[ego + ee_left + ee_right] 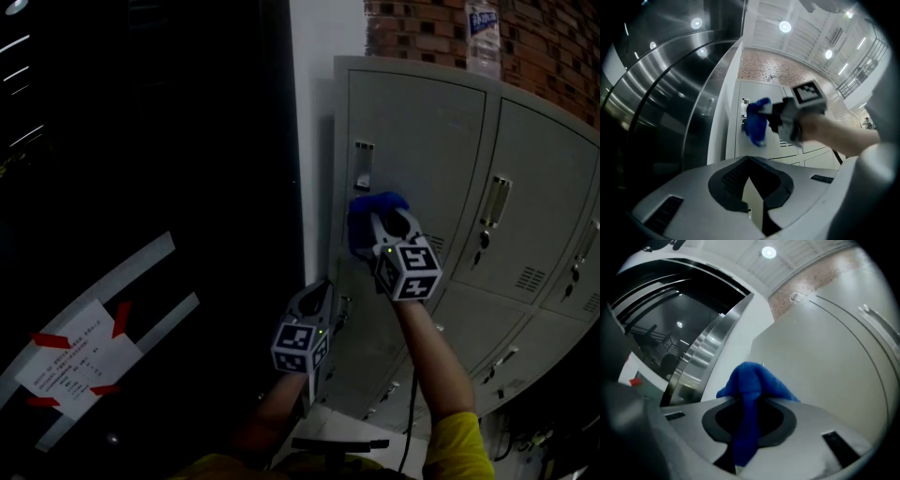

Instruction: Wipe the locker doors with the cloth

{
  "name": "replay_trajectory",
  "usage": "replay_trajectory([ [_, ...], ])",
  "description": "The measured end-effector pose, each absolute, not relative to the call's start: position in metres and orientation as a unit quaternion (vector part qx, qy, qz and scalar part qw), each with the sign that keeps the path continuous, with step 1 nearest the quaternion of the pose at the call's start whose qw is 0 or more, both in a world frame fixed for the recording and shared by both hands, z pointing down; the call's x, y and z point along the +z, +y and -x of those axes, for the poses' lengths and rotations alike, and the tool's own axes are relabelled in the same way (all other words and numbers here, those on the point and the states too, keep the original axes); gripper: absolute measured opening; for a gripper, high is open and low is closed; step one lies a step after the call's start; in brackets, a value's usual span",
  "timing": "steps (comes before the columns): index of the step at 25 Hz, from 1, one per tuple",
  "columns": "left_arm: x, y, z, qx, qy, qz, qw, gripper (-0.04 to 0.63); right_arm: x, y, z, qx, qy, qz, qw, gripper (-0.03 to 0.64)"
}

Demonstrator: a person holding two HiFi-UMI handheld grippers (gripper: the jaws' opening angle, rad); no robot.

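A blue cloth (372, 214) is pressed against the upper-left grey locker door (422, 131), just below its latch handle (363, 165). My right gripper (390, 223) is shut on the cloth. In the right gripper view the cloth (752, 383) bunches over the jaws, with the door (825, 357) close ahead. My left gripper (322, 291) hangs lower, by the locker's left edge, shut and holding nothing. The left gripper view shows its jaws closed (751, 161), and beyond them the cloth (756, 123) and the right gripper's marker cube (806, 93).
More grey locker doors (539, 206) run to the right and below. A plastic bottle (483, 37) stands on top, before a brick wall (553, 47). A white pillar (314, 112) and a dark glass panel (141, 187) with a taped paper note (80, 361) lie left.
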State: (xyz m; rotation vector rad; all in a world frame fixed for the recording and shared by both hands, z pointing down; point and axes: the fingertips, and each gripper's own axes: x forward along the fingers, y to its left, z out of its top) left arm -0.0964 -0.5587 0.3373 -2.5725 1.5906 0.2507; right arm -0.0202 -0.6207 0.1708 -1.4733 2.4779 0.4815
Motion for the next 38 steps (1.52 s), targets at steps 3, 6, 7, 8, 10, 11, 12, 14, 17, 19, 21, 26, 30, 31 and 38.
replay_trajectory([
  [3,0.338,-0.554,0.101,0.078,0.527,0.844,0.058,-0.002,0.078,-0.646,0.035,0.177,0.840,0.501,0.111,0.078],
  [6,0.333,-0.552,0.104,0.080,0.530,0.842,0.061,-0.003,0.006,-0.658,0.042,0.195,0.823,0.522,0.114,0.077],
  [7,0.331,-0.551,0.104,0.079,0.530,0.842,0.062,-0.002,-0.014,-0.657,0.046,0.208,0.819,0.523,0.115,0.077],
  [8,0.330,-0.551,0.105,0.077,0.529,0.843,0.064,-0.002,-0.031,-0.657,0.049,0.217,0.816,0.524,0.115,0.078],
  [10,0.328,-0.550,0.104,0.075,0.527,0.844,0.066,-0.002,-0.057,-0.662,0.050,0.205,0.817,0.526,0.114,0.078],
  [11,0.326,-0.550,0.104,0.077,0.526,0.844,0.068,-0.002,-0.065,-0.665,0.051,0.191,0.822,0.525,0.112,0.075],
  [12,0.325,-0.550,0.103,0.079,0.526,0.844,0.070,-0.002,-0.066,-0.668,0.051,0.181,0.825,0.525,0.107,0.077],
  [14,0.324,-0.550,0.102,0.083,0.524,0.845,0.069,-0.002,-0.049,-0.670,0.053,0.187,0.822,0.533,0.076,0.077],
  [17,0.327,-0.551,0.099,0.081,0.519,0.848,0.066,-0.002,0.026,-0.671,0.053,0.193,0.823,0.534,0.023,0.077],
  [19,0.330,-0.552,0.094,0.077,0.513,0.852,0.064,-0.002,0.079,-0.670,0.050,0.183,0.826,0.532,0.023,0.076],
  [21,0.332,-0.552,0.087,0.075,0.506,0.857,0.061,-0.002,0.121,-0.672,0.046,0.161,0.832,0.531,0.022,0.075],
  [26,0.340,-0.551,0.076,0.075,0.496,0.863,0.053,-0.002,0.131,-0.650,0.033,0.184,0.827,0.526,0.073,0.074],
  [30,0.343,-0.552,0.079,0.081,0.499,0.862,0.046,-0.002,0.150,-0.641,0.012,0.159,0.823,0.542,0.069,0.074],
  [31,0.344,-0.552,0.081,0.082,0.501,0.860,0.047,-0.002,0.166,-0.641,0.007,0.137,0.824,0.545,0.071,0.074],
  [38,0.354,-0.554,0.090,0.074,0.506,0.858,0.038,-0.003,0.280,-0.671,0.037,0.055,0.848,0.526,0.032,0.074],
])
